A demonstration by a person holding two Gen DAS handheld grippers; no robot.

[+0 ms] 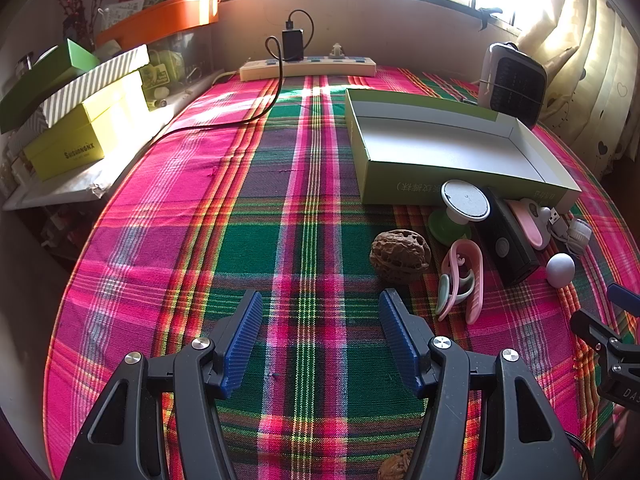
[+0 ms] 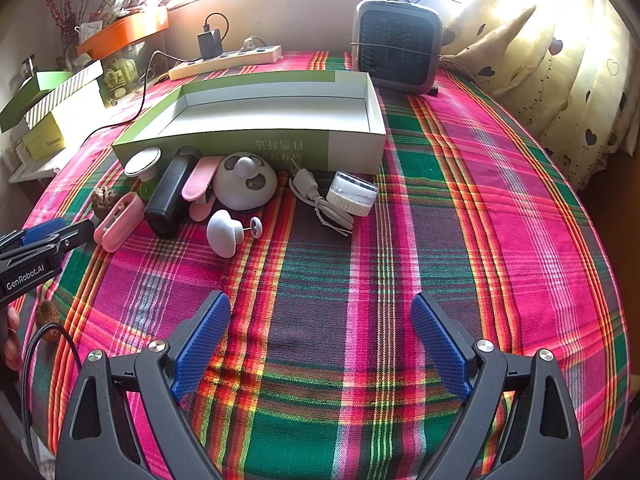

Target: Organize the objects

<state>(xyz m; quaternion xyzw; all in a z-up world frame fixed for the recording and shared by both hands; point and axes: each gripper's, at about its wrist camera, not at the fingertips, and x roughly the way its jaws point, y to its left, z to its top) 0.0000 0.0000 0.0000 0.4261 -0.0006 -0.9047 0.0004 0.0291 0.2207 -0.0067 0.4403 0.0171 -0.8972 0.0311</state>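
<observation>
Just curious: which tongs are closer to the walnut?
Left. The walnut lies just ahead of the left tongs; the right tongs are off to its far side.

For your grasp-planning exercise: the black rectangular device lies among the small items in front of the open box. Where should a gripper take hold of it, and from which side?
Grip the black device across its two long flat sides near the mid-length, coming from above. It lies flat, and neighbours crowd both flanks, the pink clip especially, so slim vertical entry probably suits best.
</observation>
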